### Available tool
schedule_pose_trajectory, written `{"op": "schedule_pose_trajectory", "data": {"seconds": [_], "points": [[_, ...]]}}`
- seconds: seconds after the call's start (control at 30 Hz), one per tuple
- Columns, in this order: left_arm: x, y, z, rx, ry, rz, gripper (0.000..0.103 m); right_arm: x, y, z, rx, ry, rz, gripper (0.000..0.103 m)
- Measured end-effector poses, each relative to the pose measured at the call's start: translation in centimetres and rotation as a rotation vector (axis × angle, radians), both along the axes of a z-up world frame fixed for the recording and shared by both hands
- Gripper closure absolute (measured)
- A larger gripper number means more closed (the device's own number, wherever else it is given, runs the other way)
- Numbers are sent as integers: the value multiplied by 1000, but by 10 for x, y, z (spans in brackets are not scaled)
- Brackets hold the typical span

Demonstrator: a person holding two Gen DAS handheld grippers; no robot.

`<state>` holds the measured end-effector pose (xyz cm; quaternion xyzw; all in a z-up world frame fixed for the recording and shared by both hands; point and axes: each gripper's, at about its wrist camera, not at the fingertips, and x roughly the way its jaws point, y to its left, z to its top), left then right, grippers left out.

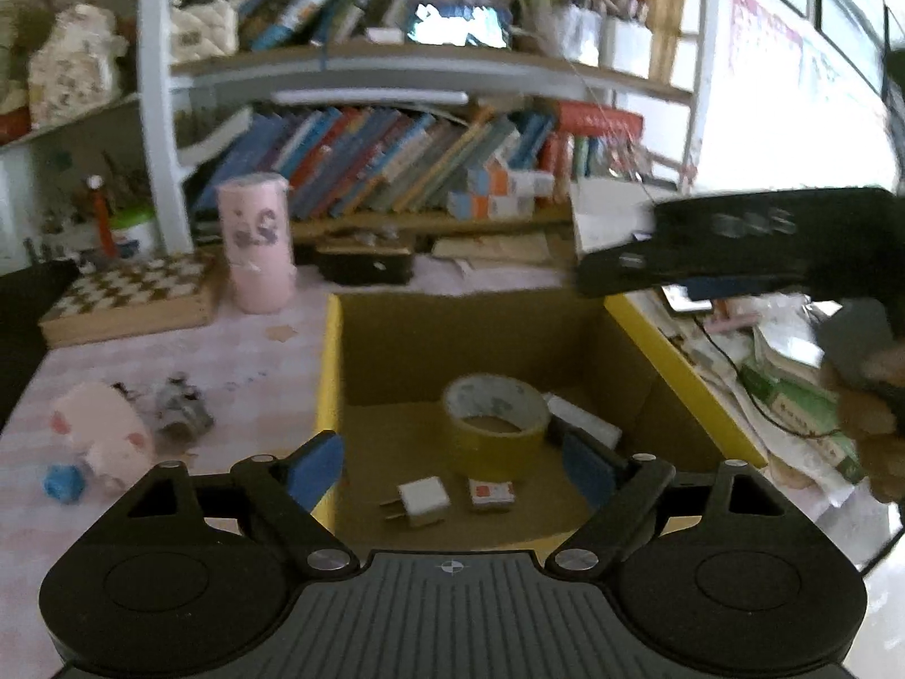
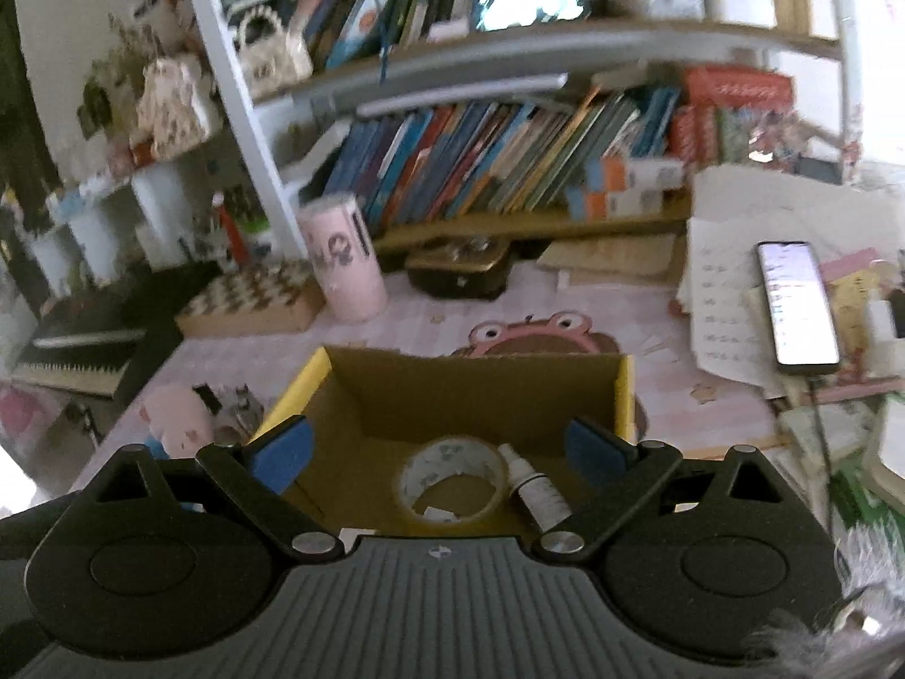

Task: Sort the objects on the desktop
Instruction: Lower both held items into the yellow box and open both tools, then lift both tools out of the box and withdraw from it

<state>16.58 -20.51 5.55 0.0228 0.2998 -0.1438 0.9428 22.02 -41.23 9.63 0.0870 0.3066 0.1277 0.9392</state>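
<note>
A: How many things lie in the cardboard box (image 1: pixel 650 351)?

B: Four that I can count. One roll of tape (image 1: pixel 496 424) in the middle, one small white bottle (image 2: pixel 537 489) lying just beside it, one white plug (image 1: pixel 418 503) and one small orange-and-white packet (image 1: pixel 491 493) in front of the roll. The box has yellow edges and stands open on the desk (image 1: pixel 254 351).

A: And outside the box?

B: To its left, one pink pig toy (image 1: pixel 104 435), one small blue ball (image 1: pixel 63 482) touching it, and one dark crumpled lump (image 1: pixel 180 410) that is too blurred to name. Further back, one tall pink cylinder (image 1: pixel 259 243) stands upright beside one chessboard (image 1: pixel 133 297). One dark flat case (image 1: pixel 365 263) sits behind the box.

A: The two tools?

B: The left gripper (image 1: pixel 452 469) hangs over the box's near edge, its jaws spread wide with nothing between them. The right gripper (image 2: pixel 438 452) also points down into the box, jaws wide apart and empty; the tape and bottle lie below it, untouched.

A: The surface and the room?

B: The desk has a pale pink checked cover with one frog-shaped mat (image 2: pixel 537 339) behind the box. On the right, loose papers (image 2: pixel 729 283) and one lit phone (image 2: pixel 794 303) with a cable. Behind, two bookshelves (image 1: pixel 396 62) packed with leaning books (image 1: pixel 384 158), and one black keyboard (image 2: pixel 79 351) off the desk's left end.
</note>
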Motion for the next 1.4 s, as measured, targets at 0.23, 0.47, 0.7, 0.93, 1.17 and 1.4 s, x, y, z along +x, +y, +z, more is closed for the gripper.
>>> {"op": "schedule_pose_trajectory", "data": {"seconds": [0.23,0.47,0.7,0.93,1.17,1.4], "points": [[-23,38,9,-43,-35,99,11,-52,-5,8,-30,-92,-108,7],[-44,76,3,-44,-20,155,10,-94,11,-3,-92,-123,-183,7],[-66,107,-7,-47,12,174,9,-132,44,-24,-120,-83,-225,7],[-91,134,-22,-29,52,171,9,-168,84,-41,-127,-46,-266,7],[-116,161,-34,-14,73,178,9,-198,123,-57,-135,-4,-281,12],[-133,183,-39,5,71,172,9,-218,162,-69,-137,23,-270,19]]}}
